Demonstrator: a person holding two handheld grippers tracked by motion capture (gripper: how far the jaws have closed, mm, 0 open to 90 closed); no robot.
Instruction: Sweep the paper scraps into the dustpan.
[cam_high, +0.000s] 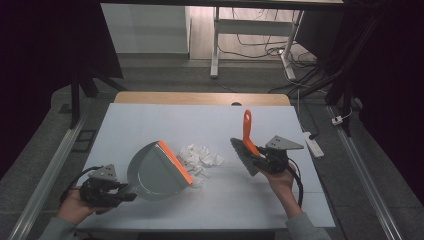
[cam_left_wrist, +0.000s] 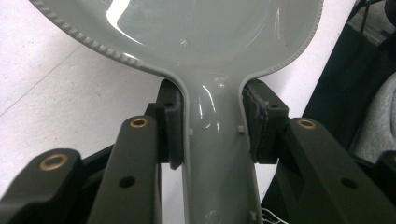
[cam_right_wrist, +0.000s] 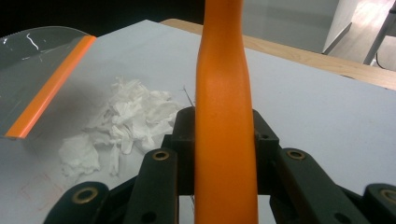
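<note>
A grey dustpan (cam_high: 155, 171) with an orange lip (cam_high: 175, 161) rests on the white table, its mouth facing right. My left gripper (cam_high: 122, 196) is shut on its grey handle (cam_left_wrist: 219, 154), pads pressing both sides. A pile of crumpled white paper (cam_high: 200, 159) lies just right of the orange lip, also seen as scraps (cam_right_wrist: 126, 121) beside the pan. My right gripper (cam_high: 260, 161) is shut on the orange handle (cam_right_wrist: 224, 130) of a small brush (cam_high: 246, 150), held to the right of the paper, with its dark bristle head (cam_high: 244, 156) pointing down toward the table.
The white tabletop (cam_high: 215, 200) has free room in front and at the back; a wooden strip (cam_high: 200, 98) runs along its far edge. A white power strip (cam_high: 312, 142) lies off the right edge. Desk legs and cables stand on the floor beyond.
</note>
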